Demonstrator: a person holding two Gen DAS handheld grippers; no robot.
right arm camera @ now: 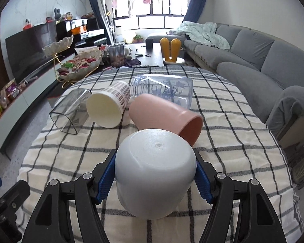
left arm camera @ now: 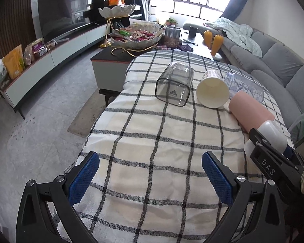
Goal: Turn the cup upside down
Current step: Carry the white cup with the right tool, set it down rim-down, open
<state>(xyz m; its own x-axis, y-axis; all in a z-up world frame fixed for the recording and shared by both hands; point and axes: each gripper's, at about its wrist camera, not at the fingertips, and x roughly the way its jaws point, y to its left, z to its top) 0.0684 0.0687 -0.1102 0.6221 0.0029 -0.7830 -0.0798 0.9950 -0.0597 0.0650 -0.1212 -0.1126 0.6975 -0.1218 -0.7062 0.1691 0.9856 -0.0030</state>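
My right gripper (right arm camera: pixel 155 174) is shut on a white plastic cup (right arm camera: pixel 154 172), its closed bottom facing up and toward the camera, over the checked tablecloth (right arm camera: pixel 223 141). The cup also shows in the left wrist view (left arm camera: pixel 273 131), at the right edge. Just beyond it a pink cup (right arm camera: pixel 164 113) lies on its side, also seen in the left wrist view (left arm camera: pixel 251 109). My left gripper (left arm camera: pixel 151 179) is open and empty above the near part of the cloth (left arm camera: pixel 152 141).
On the cloth lie a smoky clear square cup (left arm camera: pixel 174 85), a cream paper cup (left arm camera: pixel 212 89) and a clear printed cup (right arm camera: pixel 164 89), all on their sides. Behind stand a coffee table with a snack bowl (left arm camera: pixel 135 36), a TV unit at left and a grey sofa (right arm camera: pixel 253 52) at right.
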